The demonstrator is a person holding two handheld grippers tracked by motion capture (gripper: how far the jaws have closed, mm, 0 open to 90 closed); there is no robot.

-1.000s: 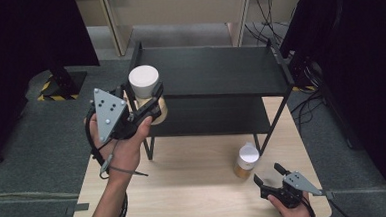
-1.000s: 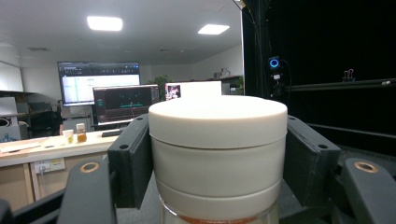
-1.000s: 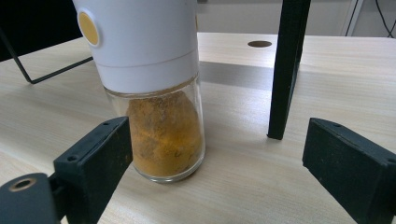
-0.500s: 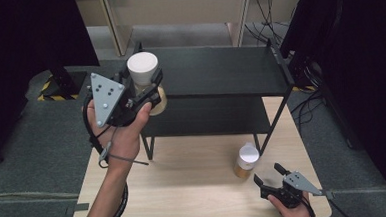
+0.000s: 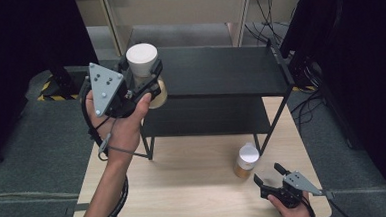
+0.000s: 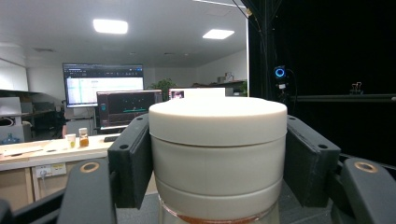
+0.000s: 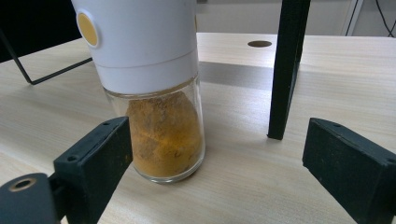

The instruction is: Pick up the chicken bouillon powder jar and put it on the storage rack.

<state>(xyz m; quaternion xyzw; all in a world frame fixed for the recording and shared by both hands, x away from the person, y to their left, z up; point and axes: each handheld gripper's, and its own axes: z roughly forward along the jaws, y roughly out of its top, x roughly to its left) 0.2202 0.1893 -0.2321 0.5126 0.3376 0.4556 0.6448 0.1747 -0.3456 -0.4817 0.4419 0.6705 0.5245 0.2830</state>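
My left gripper [image 5: 145,80] is shut on a spice jar [image 5: 143,66] with a white cap, and holds it in the air at the left end of the black shelf's top board [image 5: 219,69]. In the left gripper view the jaws press both sides of that white cap [image 6: 217,156]. A second spice jar [image 5: 247,160] with a white cap and orange powder stands on the wooden table [image 5: 185,189] by the shelf's front right leg. My right gripper [image 5: 270,177] rests low on the table just in front of that jar, open. In the right gripper view the jar [image 7: 154,88] stands just beyond the open jaws.
The black two-level shelf rack stands on the back half of the table; its front right leg [image 7: 284,70] is right beside the standing jar. Cables [image 5: 309,72] lie on the floor to the right. Dark curtains hang at both sides.
My left gripper has lifted the jar upward and slightly away, up to the shelf's top level. The right gripper and the standing jar have not moved.
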